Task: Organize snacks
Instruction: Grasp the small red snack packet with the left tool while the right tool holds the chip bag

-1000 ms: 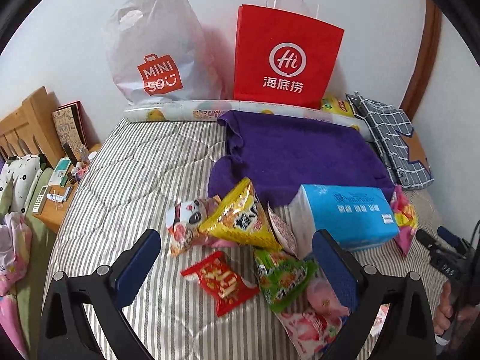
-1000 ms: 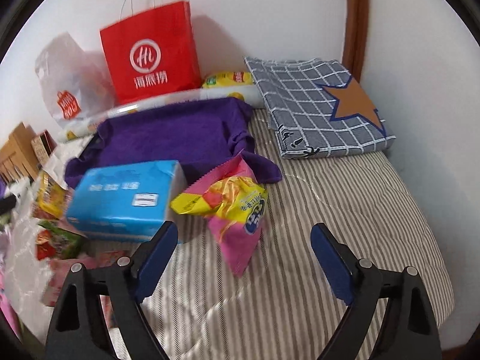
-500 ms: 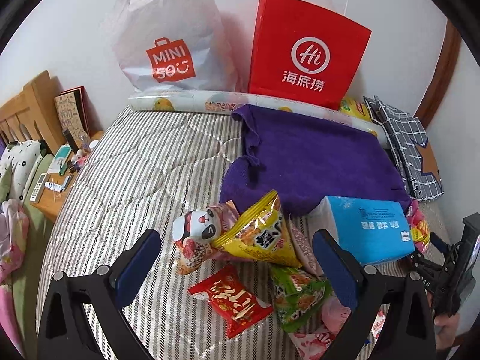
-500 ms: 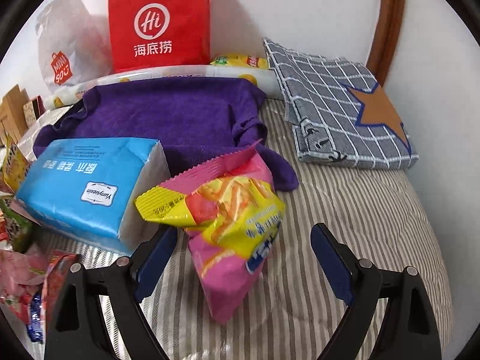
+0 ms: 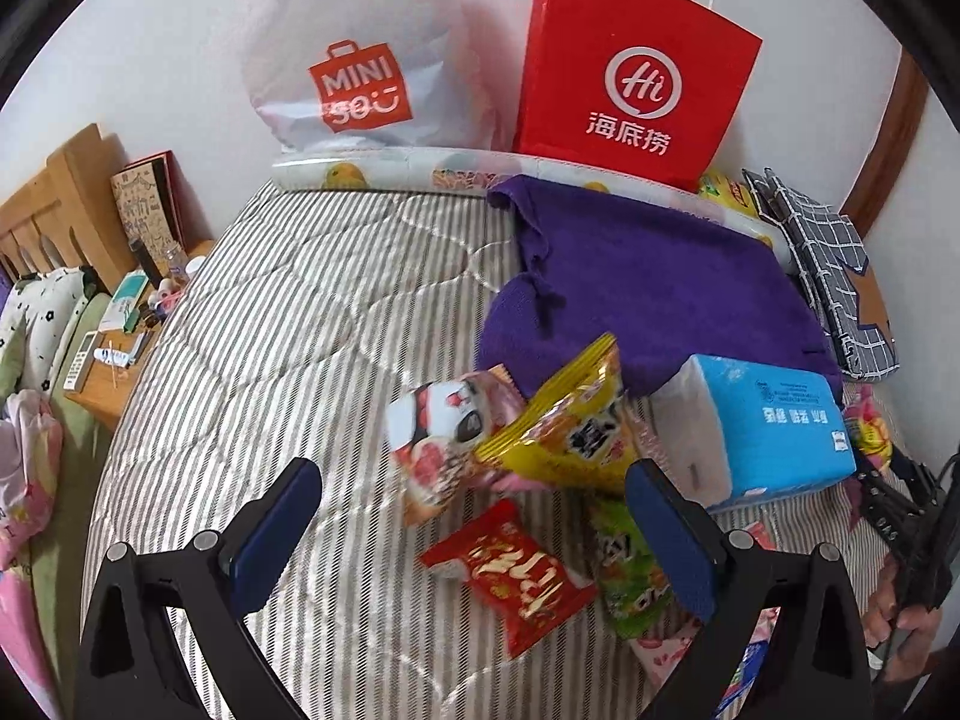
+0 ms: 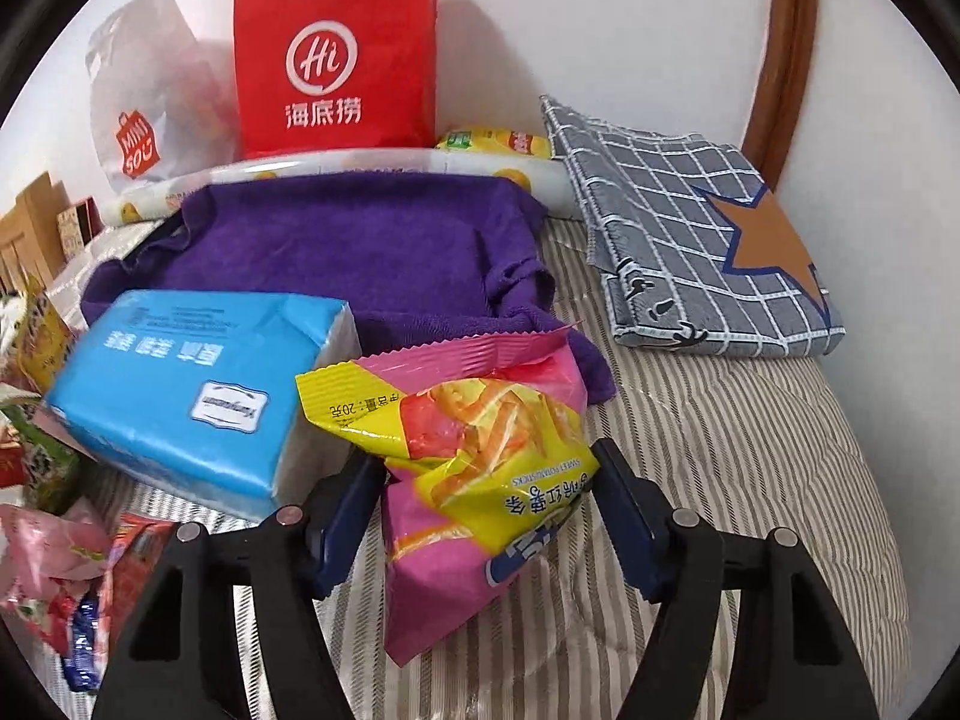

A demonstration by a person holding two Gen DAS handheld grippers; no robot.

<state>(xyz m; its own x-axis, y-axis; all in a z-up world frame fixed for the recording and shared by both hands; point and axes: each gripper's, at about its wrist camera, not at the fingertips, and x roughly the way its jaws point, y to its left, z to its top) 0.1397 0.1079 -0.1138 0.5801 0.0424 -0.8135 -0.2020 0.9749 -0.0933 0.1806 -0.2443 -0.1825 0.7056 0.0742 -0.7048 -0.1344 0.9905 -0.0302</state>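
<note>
The right gripper (image 6: 486, 510) sits at the bottom middle of its own view. Its two blue pads have just been closing in, and the pink and yellow snack bag (image 6: 480, 450) is between them. Both pads now press on the sides of that bag, so the bag is grabbed. The bag lies on the striped bed cover (image 6: 750, 450), low in the middle of the frame. Just to its left is a blue pack of tissues (image 6: 192, 384), and the two touch. Behind both lies a purple towel (image 6: 360, 252). At the right is a folded grey cloth with a brown star (image 6: 708, 246). A red paper bag (image 6: 336, 54) stands at the top, against the wall.

The left gripper (image 5: 474, 531) is at the bottom of its own view, with its pads spread wide and nothing held. Between the pads, on the cover, lies a red snack pack (image 5: 522, 576). A green snack pack (image 5: 624, 570) lies beside it, partly behind the right pad. Just above them are a yellow snack bag (image 5: 570, 426) and a pack with a panda face (image 5: 444, 438), touching each other. A white plastic bag (image 5: 354, 54) stands at the upper left, next to the red paper bag. A person's hand (image 5: 900, 618) shows at the lower right edge.
</note>
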